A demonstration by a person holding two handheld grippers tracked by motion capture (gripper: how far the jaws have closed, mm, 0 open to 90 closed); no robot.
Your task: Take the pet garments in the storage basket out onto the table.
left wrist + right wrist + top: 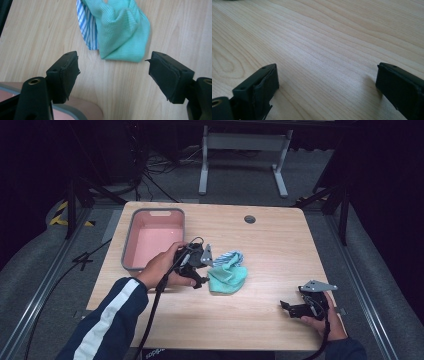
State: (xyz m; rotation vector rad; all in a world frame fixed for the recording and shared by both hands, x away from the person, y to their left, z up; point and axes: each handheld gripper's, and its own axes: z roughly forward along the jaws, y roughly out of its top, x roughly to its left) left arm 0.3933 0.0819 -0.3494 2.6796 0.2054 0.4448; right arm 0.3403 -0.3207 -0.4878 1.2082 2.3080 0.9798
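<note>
A crumpled green cloth [227, 277] lies mid-table with a blue-and-white striped cloth [231, 257] tucked against its far side. My left gripper [206, 270] hovers just left of the pile, jaws wide apart with nothing between them. The left gripper view puts the green cloth [122, 32] and the striped cloth [87, 30] just beyond the open left gripper [112, 75]. Near the table's front right, my right gripper [286, 307] rests low over bare wood. In its own view the right gripper [327, 82] stands open and empty.
A pink bin with a grey rim [131, 232] sits at the table's left, its corner [70, 110] under my left gripper. A round cable grommet [250, 219] lies near the far edge. Bare wood spans the right half and front of the table [280, 250].
</note>
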